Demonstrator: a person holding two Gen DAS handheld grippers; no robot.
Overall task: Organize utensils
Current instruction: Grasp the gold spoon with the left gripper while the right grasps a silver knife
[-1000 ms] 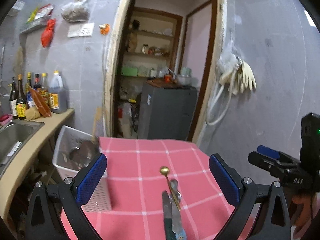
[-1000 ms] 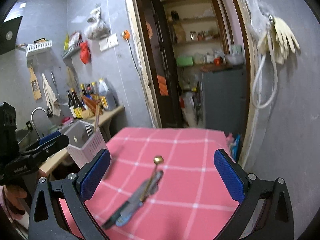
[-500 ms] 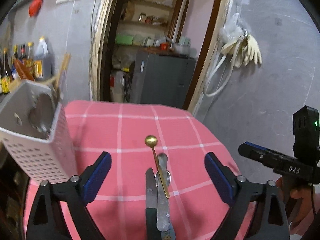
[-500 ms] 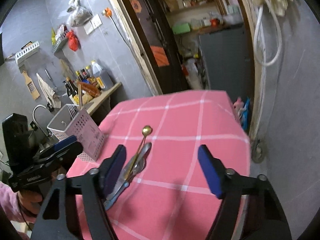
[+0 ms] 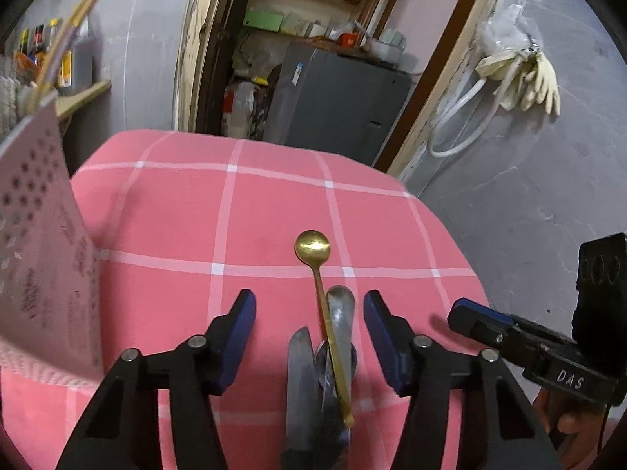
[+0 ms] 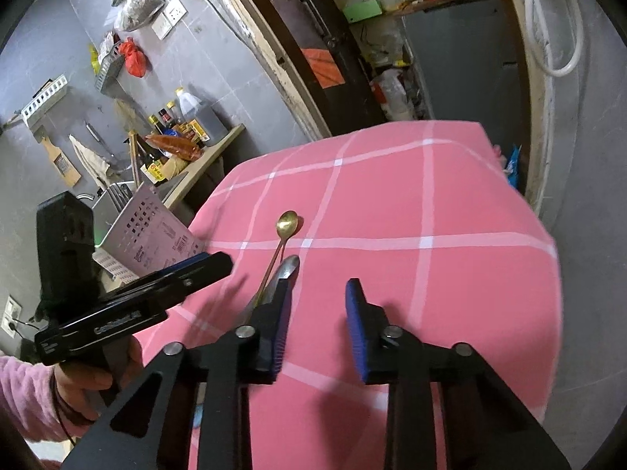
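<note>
A gold spoon [image 5: 313, 248] lies across a steel spoon [image 5: 341, 307] and a knife [image 5: 301, 384] on the pink checked tablecloth [image 5: 176, 211]. My left gripper [image 5: 309, 305] hovers over this pile, its jaws closing, the utensils between them but untouched. In the right wrist view the gold spoon [image 6: 287, 222] and steel spoon [image 6: 289, 264] lie just left of my right gripper [image 6: 318, 293], whose jaws are closing on nothing. A perforated pink-white utensil basket [image 5: 35, 258] with chopsticks stands at the table's left edge.
A counter [image 6: 203, 156] with sauce bottles and a sink lies left of the table. Beyond the far edge a doorway opens onto a grey cabinet [image 5: 337, 98]. Rubber gloves [image 5: 525, 78] and a hose hang on the right wall. The basket [image 6: 153, 231] also shows behind the left gripper.
Both grippers have dropped toward the table and tilted down, and their jaws have narrowed. The utensil pile now sits between the left jaws; the basket has slid to the left edge of view.
</note>
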